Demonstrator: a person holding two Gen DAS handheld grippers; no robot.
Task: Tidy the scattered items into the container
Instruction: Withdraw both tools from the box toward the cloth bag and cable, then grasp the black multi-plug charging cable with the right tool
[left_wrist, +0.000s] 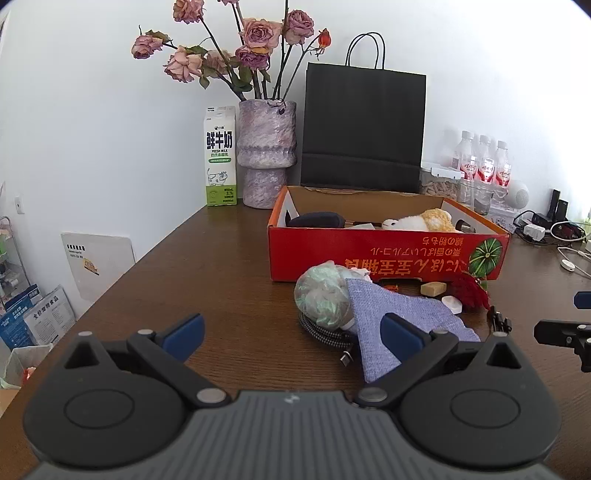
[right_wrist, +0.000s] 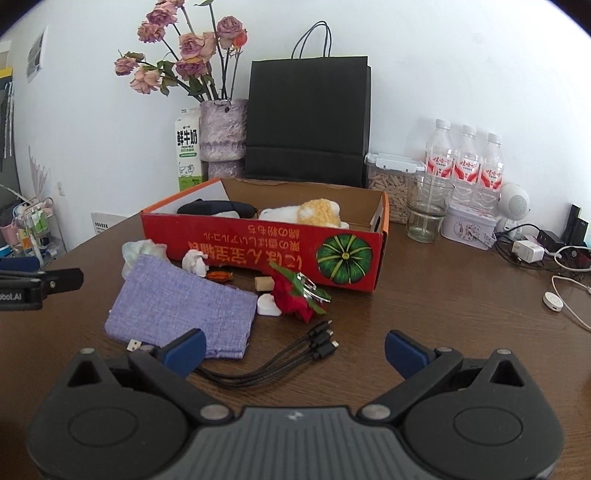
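Note:
A red cardboard box (left_wrist: 388, 251) (right_wrist: 258, 240) stands open on the brown table, holding a plush toy (right_wrist: 317, 212) and a dark item (right_wrist: 216, 207). In front of it lie a purple cloth (left_wrist: 399, 314) (right_wrist: 181, 306), a clear bag of pale green stuff (left_wrist: 323, 295), a red flower (right_wrist: 295, 295), a crumpled tissue (right_wrist: 194, 260), a tan block (right_wrist: 263, 283), a white piece (right_wrist: 267, 305) and a black multi-plug cable (right_wrist: 295, 354). My left gripper (left_wrist: 291, 334) is open, low over the table left of the cloth. My right gripper (right_wrist: 295, 350) is open just above the cable.
Along the back wall stand a milk carton (left_wrist: 220, 155), a vase of dried roses (left_wrist: 266, 155), a black paper bag (left_wrist: 364, 129), water bottles (right_wrist: 465, 162), a glass (right_wrist: 428, 210) and a tin (right_wrist: 469, 225). Chargers and cords (right_wrist: 546, 254) lie at the right.

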